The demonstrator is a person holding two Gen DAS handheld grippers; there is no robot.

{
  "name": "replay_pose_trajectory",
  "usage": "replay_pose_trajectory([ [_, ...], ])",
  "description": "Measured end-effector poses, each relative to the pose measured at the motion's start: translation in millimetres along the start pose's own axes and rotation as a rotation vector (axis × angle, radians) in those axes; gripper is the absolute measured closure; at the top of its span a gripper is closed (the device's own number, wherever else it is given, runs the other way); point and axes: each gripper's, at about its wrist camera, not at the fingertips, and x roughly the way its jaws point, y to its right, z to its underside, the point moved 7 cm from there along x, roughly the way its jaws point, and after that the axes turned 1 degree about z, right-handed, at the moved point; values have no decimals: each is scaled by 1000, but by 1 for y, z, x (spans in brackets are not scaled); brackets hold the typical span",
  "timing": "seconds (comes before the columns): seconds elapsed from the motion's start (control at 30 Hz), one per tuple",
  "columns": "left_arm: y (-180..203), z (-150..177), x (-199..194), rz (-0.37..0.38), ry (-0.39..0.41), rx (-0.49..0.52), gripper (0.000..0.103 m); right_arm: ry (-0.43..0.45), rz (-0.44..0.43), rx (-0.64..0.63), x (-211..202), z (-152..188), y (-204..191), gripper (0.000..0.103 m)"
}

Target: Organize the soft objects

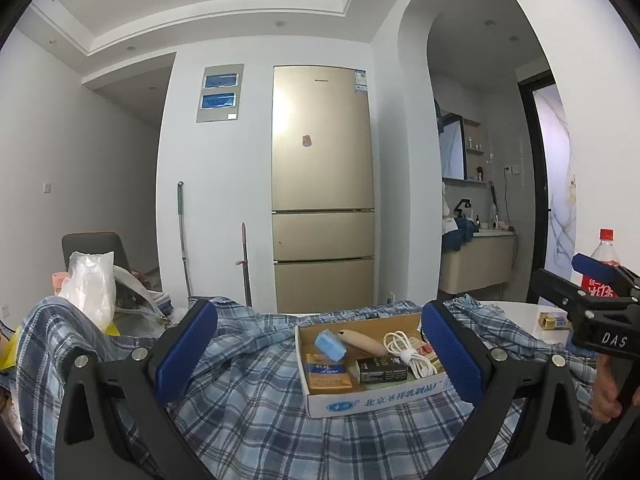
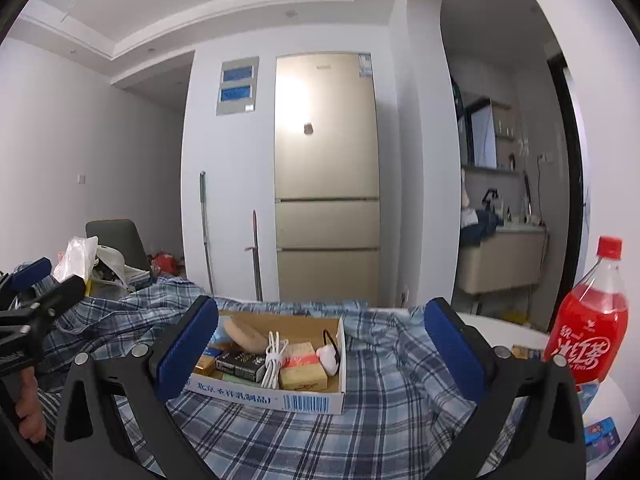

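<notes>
Cardboard box (image 1: 376,398) sat on plaid shirt (image 1: 260,432), holding white cable (image 1: 408,354), small cartons, blue block (image 1: 329,344). Both tongs, left gripper (image 1: 318,354) and right gripper (image 2: 322,350), spread wide, empty. Red tea bottle (image 2: 592,336) at 3 o'clock.

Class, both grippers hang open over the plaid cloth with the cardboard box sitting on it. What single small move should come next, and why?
Probably lift the cardboard box off the plaid cloth first. The box of small items rests on the spread, rumpled cloth, so the cloth cannot be folded while pinned. The right gripper and the left gripper are both open and empty, each framing the box.
</notes>
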Motion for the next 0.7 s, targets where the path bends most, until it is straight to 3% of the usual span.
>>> replay_pose_trajectory([
  [0.2,-3,1,4,-10,-19,-4,0,-13,19,-62,1,2,-12,0],
  [0.7,0,3,4,-12,-23,11,0,-26,28,-35,1,3,-5,0],
])
